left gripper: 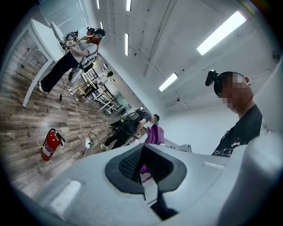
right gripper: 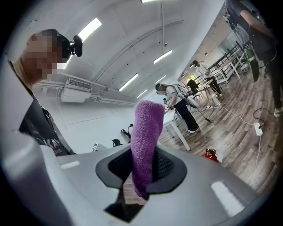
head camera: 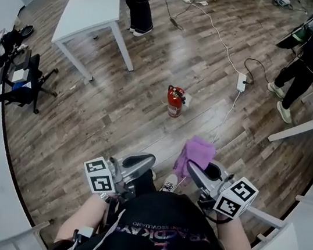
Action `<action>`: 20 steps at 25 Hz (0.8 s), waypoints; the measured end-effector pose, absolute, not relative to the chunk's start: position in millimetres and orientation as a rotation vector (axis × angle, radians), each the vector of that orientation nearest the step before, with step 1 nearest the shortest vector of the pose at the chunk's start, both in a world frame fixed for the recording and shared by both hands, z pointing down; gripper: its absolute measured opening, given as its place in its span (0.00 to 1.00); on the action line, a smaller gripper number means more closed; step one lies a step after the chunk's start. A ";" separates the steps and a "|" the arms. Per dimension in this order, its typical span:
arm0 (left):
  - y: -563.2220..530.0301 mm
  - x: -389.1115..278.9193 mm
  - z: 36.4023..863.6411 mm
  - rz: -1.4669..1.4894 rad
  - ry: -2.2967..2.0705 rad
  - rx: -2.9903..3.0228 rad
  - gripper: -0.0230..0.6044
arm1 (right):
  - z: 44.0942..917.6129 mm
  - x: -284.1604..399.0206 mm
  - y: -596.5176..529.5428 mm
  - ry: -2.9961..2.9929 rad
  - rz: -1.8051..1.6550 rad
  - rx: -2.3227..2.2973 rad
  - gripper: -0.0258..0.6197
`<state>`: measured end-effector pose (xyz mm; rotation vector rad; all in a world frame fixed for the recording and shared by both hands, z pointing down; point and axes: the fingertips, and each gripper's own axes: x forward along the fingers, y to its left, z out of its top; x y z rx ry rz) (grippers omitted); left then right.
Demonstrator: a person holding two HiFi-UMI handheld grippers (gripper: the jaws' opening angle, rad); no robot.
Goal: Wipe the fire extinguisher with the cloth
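My left tool (head camera: pixel 139 161), pressed together and empty, hung well short of the extinguisher (head camera: pixel 175 101), which stood upright on the floor (head camera: pixel 139 122). My right tool (head camera: pixel 195 170) pinched the cloth (head camera: pixel 195 152), equally far from the extinguisher. I judged I should step close, crouch, brace its top with the left tool and wipe its body with a broad fold.

text: none legible | shirt (head camera: pixel 162 234): pink lettering, upside down; unreadable | fire extinguisher (head camera: pixel 175 101): label too small
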<state>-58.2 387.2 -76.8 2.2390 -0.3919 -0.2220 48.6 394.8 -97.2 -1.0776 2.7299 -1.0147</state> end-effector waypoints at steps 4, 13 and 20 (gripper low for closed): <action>380.6 -66.2 -68.6 -0.198 -0.417 2.214 0.03 | -89.9 57.4 375.0 2.725 -1.032 -1.108 0.16; 307.0 -86.8 -56.1 -0.213 -0.434 2.196 0.03 | -87.3 62.2 299.3 2.734 -1.055 -1.186 0.16; 232.7 -105.8 -45.3 -0.244 -0.439 2.167 0.03 | -87.6 44.9 219.0 2.828 -1.044 -1.196 0.16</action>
